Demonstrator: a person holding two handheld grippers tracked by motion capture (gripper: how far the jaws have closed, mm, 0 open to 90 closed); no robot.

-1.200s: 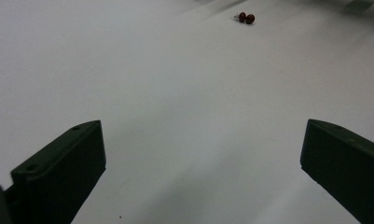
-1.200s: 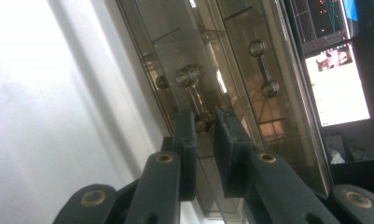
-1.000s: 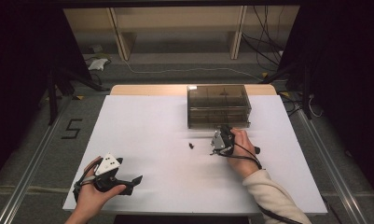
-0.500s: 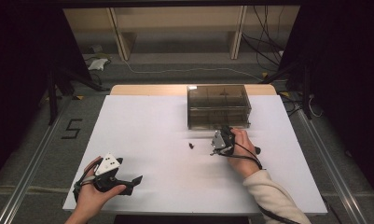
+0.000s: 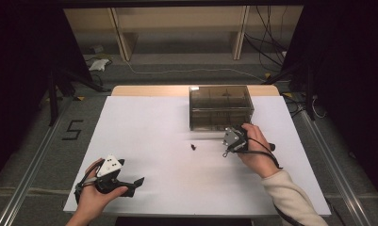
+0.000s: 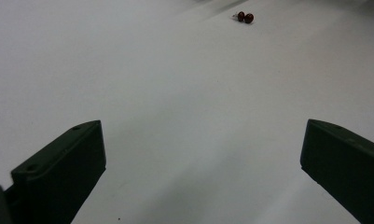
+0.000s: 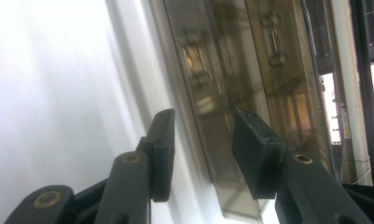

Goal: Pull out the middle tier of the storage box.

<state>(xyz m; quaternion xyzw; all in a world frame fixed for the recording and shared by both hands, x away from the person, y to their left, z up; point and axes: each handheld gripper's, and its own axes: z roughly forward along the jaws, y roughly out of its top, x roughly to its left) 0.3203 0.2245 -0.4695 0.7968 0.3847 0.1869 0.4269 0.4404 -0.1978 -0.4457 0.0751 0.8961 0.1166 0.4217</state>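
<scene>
A small dark red two-bead piece (image 5: 193, 147) lies on the white table (image 5: 144, 127); in the left gripper view the piece (image 6: 245, 17) sits far ahead. My left gripper (image 5: 135, 185) rests at the near left, its jaws wide open (image 6: 201, 128) over bare table. My right gripper (image 5: 234, 132) is at the front of a smoky clear drawer box (image 5: 219, 107). Its jaws (image 7: 203, 116) have just been opening and stand part open, pointed along the box front (image 7: 222, 93), gripping nothing.
The box stands at the table's far right of centre. A wooden strip (image 5: 149, 90) runs along the far table edge. Beyond it are shelves and cables on the floor. A "5" (image 5: 72, 130) is marked on the floor at left.
The right hand has lifted slightly and shifted toward the box front, with its jaws wider than before. The left hand and the bead piece have not moved.
</scene>
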